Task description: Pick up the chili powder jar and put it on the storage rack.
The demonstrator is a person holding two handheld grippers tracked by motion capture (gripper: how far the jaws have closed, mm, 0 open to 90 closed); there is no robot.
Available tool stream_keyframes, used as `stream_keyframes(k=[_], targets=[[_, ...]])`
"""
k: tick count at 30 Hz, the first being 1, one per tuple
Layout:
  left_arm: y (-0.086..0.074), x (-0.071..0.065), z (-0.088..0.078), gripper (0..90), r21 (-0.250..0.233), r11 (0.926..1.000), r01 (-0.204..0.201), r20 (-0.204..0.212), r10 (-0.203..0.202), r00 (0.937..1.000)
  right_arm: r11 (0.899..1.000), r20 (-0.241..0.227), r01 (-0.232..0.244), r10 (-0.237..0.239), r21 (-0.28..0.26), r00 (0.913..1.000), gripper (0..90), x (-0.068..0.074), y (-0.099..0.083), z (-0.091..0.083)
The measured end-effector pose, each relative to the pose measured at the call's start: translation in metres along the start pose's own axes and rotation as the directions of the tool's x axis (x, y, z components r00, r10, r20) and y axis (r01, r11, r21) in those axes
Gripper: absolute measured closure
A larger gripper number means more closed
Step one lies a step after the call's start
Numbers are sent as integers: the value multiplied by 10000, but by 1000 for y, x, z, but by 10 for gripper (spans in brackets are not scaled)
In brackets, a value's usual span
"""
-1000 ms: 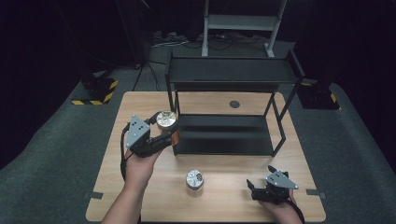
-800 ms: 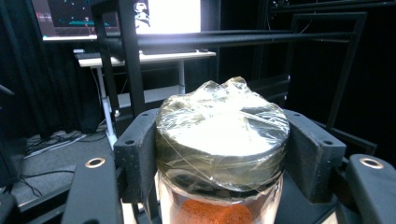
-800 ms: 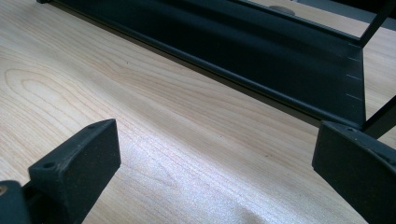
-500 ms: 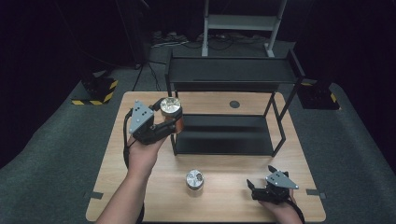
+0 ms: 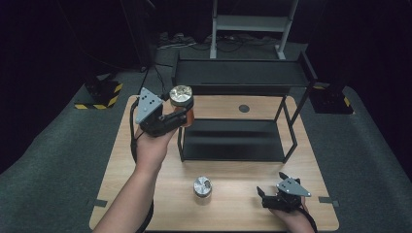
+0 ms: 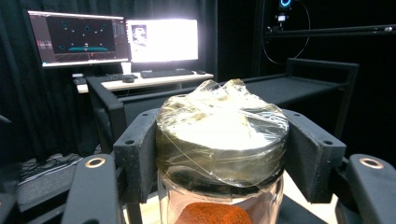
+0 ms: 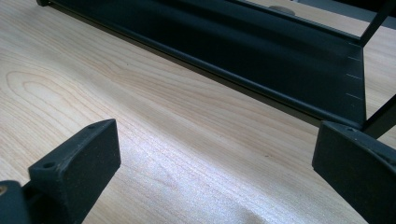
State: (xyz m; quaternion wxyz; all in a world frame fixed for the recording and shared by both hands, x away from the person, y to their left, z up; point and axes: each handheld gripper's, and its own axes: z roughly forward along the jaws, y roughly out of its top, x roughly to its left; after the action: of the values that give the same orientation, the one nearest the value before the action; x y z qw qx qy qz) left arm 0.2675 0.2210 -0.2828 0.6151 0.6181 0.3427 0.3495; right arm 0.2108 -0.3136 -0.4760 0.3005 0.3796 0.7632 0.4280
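My left gripper (image 5: 179, 115) is shut on a glass jar (image 5: 181, 103) with orange-red powder in it and a metal lid under clear wrap. I hold it in the air at the left end of the black two-level shelf (image 5: 233, 141). In the left gripper view the jar (image 6: 220, 140) sits upright between both jaws, with the shelf's top level (image 6: 299, 86) behind it. A second jar (image 5: 201, 187) with a metal lid stands on the wooden table (image 5: 145, 194) in front of the shelf. My right gripper (image 5: 265, 194) rests low on the table at the front right, open, with nothing between its jaws (image 7: 210, 172).
The shelf's lower tray (image 7: 261, 65) lies just ahead of the right gripper. A dark round hole (image 5: 244, 108) marks the table behind the shelf. Monitors (image 6: 116, 37) and a keyboard stand on a desk beyond. Yellow-black floor blocks (image 5: 97, 94) flank the table.
My left gripper has carried the jar upward and away from me, along the shelf's left end toward its top level. The right gripper and the standing jar have stayed put.
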Motion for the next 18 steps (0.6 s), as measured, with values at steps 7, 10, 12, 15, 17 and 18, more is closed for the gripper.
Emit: stream_keyframes(k=[7, 10, 12, 15, 17, 18], targets=[[19, -2, 10, 344, -160, 9998, -94, -42, 93, 9999, 10000, -23, -47, 47, -39, 10000, 1, -1, -1, 0], [26, -5, 14, 344, -253, 9994, -253, -83, 251, 9997, 10000, -42, -75, 75, -43, 10000, 1, -1, -1, 0], [30, -6, 16, 344, -284, 9992, -269, -73, 268, 9996, 9999, -55, -120, 119, -47, 9999, 1, -2, -1, 0], [36, -7, 21, 344, -297, 9991, -304, -109, 301, 9995, 9999, -59, -143, 143, -61, 9999, 1, -2, -1, 0], [39, -7, 25, 344, -237, 9991, -338, -147, 335, 9993, 9999, -60, -126, 126, -64, 9999, 1, -2, -1, 0], [40, -7, 27, 344, -210, 9993, -318, -147, 315, 9994, 9999, -57, -127, 127, -64, 9999, 1, -2, -1, 0]])
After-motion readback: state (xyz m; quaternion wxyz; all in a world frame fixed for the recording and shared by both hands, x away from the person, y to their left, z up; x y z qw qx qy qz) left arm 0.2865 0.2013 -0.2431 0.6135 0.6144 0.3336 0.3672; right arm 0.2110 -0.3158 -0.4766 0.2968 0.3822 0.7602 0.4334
